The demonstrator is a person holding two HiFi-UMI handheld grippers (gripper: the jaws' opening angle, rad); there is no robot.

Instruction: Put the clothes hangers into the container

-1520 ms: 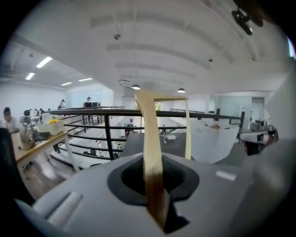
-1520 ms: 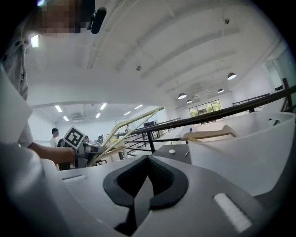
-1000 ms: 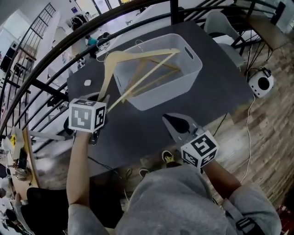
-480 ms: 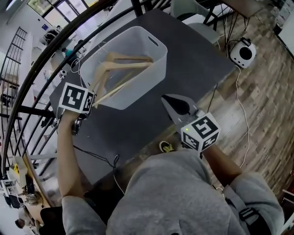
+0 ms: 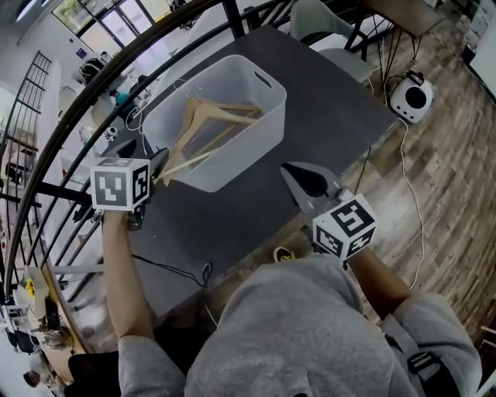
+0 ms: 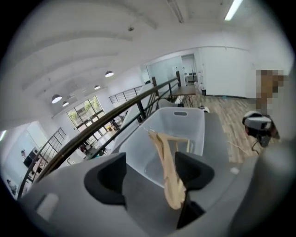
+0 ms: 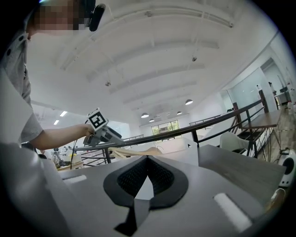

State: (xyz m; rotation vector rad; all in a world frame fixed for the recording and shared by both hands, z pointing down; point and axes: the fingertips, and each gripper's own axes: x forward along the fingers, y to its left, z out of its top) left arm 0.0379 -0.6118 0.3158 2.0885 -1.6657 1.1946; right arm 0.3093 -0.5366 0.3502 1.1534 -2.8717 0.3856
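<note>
- While its jaws have just been swinging wide apart, the left gripper sits over the tabletop at the container's left end; one wooden hanger reaches between them, ungripped.
- White container: stands towards the tabletop's far edge, hangers inside, one poking over its rim.
- Right gripper: jaws clenched together, empty, above the tabletop's near edge.

Dark table beside a black railing — wood floor below.
</note>
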